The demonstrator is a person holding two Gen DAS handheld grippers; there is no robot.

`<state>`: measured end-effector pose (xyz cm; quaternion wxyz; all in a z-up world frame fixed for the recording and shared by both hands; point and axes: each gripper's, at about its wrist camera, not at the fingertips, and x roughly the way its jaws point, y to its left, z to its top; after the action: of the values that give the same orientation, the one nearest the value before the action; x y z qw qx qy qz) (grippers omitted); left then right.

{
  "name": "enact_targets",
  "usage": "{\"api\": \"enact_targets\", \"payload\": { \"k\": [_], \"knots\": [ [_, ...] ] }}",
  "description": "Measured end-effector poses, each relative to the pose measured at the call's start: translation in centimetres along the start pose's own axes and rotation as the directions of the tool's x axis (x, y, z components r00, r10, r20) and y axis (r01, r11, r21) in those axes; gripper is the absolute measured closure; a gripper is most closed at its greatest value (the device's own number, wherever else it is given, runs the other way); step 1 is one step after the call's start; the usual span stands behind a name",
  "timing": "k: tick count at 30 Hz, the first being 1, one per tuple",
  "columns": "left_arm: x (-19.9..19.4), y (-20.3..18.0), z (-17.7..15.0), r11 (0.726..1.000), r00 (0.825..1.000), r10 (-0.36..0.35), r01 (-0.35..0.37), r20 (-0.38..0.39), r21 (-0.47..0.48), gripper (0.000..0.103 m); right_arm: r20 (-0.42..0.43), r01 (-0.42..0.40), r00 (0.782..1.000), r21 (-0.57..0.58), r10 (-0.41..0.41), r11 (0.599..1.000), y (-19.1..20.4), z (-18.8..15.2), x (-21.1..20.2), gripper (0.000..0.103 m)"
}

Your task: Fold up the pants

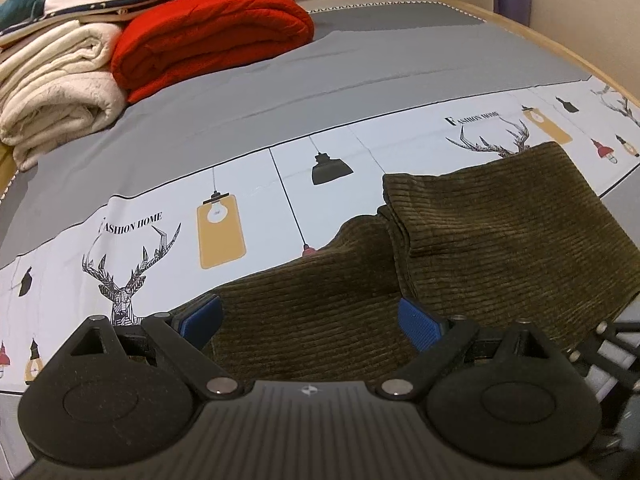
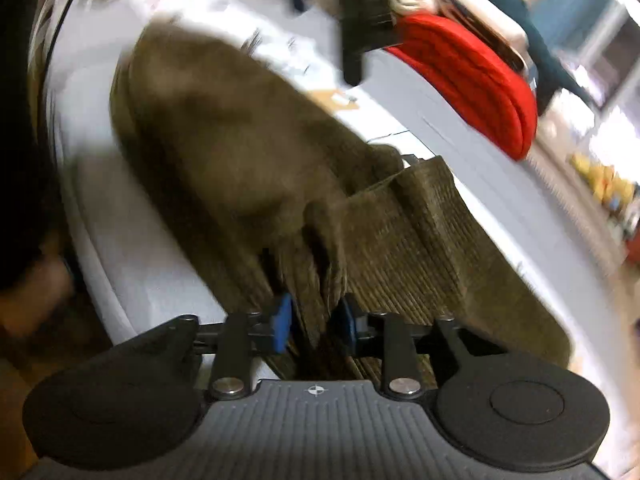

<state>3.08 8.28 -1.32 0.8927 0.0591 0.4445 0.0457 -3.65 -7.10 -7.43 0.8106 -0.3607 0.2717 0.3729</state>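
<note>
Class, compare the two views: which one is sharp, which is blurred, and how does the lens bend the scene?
Left wrist view: sharp, corduroy ribs of the pants readable, bed edge bowed by the fisheye. Right wrist view: motion-smeared, red blanket streaked, only the right tool crisp.

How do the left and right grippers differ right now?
The left gripper is open, jaws wide apart over the pants; the right gripper is shut on a bunched edge of the pants. The left gripper grips nothing, though it may touch the cloth; the right one pinches several layers between its pads. The left view is sharp, the right view motion-blurred. Both have blue pads and point at the same olive corduroy pants.
</note>
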Motion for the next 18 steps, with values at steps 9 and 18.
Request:
{"api": "enact_targets", "payload": {
  "k": [9,18],
  "knots": [
    [0.1,-0.4,0.0,1.0,1.0,0.003,-0.003,-0.009,0.003,0.006,0.023,-0.056,0.998,0.189,0.053,0.98,-3.6,1.0,0.8,0.058],
    [0.3,-0.4,-0.1,1.0,1.0,0.013,-0.013,-0.019,0.013,0.006,0.002,-0.165,0.986,-0.06,0.165,0.984,0.6,0.8,0.3,0.067]
  ]
}}
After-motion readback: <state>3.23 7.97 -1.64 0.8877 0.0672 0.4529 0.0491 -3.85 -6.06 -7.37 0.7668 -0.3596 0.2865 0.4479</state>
